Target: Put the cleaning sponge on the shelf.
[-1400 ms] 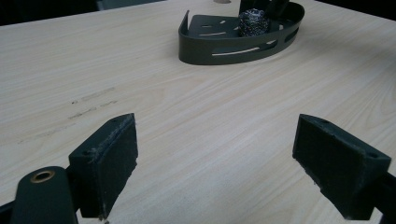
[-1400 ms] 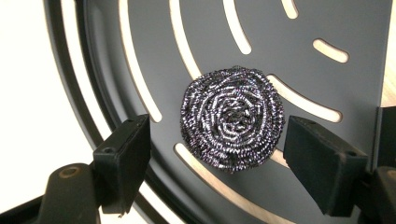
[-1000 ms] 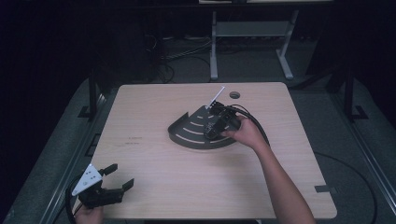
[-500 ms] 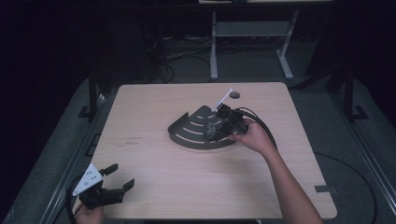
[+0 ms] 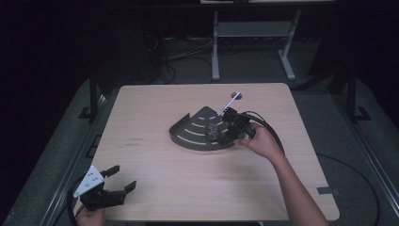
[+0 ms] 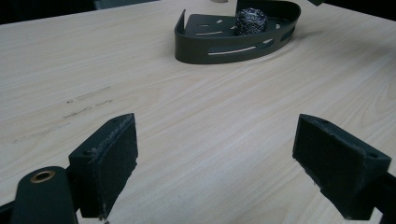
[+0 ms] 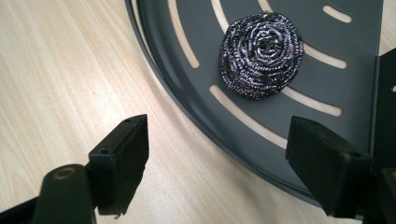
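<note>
The right gripper (image 7: 217, 163) hangs released, its jaws empty; ahead, the scourer (image 7: 261, 53) probably rests loose, so brushing the tray (image 7: 327, 79) could shift it.

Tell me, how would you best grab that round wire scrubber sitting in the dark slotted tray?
Probably from straight above, fingers closing across the middle of the wire scrubber. It is a soft, low, round coil lying flat on the floor of the tray, so any pair of opposite sides should do. The tray's raised wall blocks a level approach. The right gripper is open, just off the curved rim.
</note>
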Tool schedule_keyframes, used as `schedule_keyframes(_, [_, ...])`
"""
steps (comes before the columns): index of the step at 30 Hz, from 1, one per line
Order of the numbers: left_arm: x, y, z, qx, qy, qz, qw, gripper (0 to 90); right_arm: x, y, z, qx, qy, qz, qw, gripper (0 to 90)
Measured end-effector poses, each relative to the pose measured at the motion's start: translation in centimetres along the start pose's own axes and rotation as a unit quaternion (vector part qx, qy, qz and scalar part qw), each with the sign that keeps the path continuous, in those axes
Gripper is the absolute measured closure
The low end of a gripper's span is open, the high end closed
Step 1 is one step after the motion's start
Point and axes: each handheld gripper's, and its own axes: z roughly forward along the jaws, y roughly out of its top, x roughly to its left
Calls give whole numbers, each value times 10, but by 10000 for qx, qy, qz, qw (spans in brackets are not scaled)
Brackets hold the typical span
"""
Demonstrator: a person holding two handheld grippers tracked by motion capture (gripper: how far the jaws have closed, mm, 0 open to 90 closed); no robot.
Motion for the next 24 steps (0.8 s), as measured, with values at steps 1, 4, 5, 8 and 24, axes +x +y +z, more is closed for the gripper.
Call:
schedule_keyframes(1, [0,0,0,0,13,4,10000,133,1,-1,0,0,2,-13,10000,211])
schedule_keyframes(4, [-1,0,0,4,28,10,10000,133,4,-3,-2,-2,-7,-39,10000,211])
schedule_keyframes(5, [-1,0,0,9,37,18,10000,133,5,-4,-2,3,-18,-49,10000,211])
schedule_keyframes(8, [-1,0,0,28,51,35,10000,133,5,-7,-2,46,-43,-57,10000,211])
schedule_keyframes(24, [-1,0,1,50,47,57,10000,133,8,-24,1,79,24,-42,10000,206])
